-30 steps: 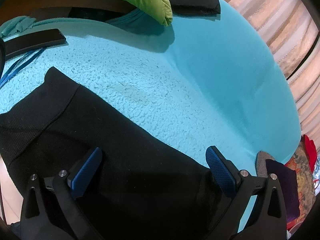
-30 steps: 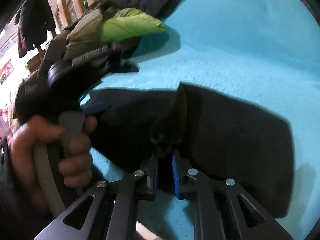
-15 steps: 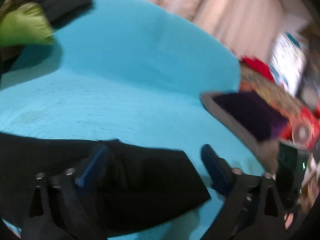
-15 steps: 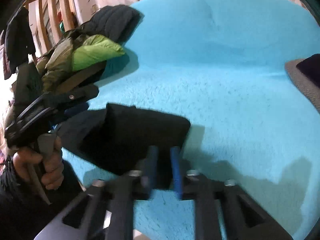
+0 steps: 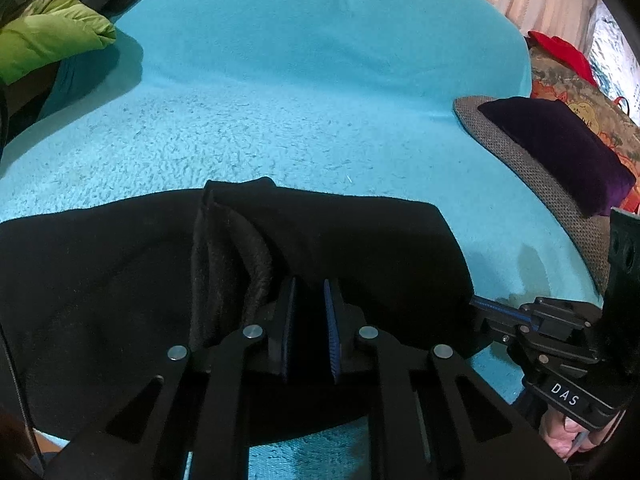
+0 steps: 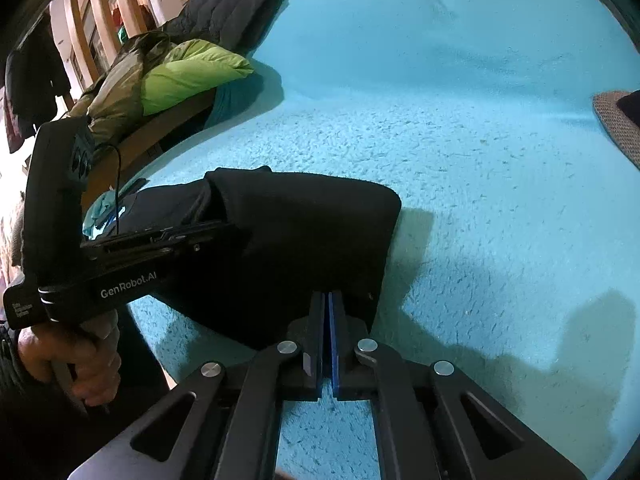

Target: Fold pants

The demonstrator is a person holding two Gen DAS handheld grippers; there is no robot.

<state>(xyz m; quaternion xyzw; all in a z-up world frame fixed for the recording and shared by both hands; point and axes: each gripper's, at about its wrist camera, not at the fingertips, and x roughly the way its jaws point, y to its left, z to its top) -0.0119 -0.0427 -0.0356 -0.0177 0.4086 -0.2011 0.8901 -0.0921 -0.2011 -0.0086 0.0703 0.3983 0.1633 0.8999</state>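
The black pants [image 5: 360, 240] lie on the turquoise fleece blanket [image 5: 300, 120] of a bed, filling the lower half of the left wrist view and the lower left and centre of the right wrist view, already doubled into a short thick bundle with a rolled edge showing left of centre. The left tongs [image 5: 310, 320], at the bottom centre of their own view, have just been closing from a wide spread and now stand narrow with black cloth between the blue pads, which appear to pinch the near edge of the bundle. The right tongs [image 6: 326, 336], at the bottom centre of their view, are pressed together on the near right corner of the cloth; from the left wrist view they show at the lower right, nipping that same edge. So I judge the step in hand to be gripping the near edge at two places, ready for another fold. The next move calls for both hands lifting together and carrying that edge away over the bundle toward the upper part of the frame, keeping it level so the layers do not slip or bunch, then laying it flush on the far edge before letting go. The green jacket [image 5: 52, 36] at the upper left and the purple cushion [image 5: 560, 148] at the right lie well apart from the pants.
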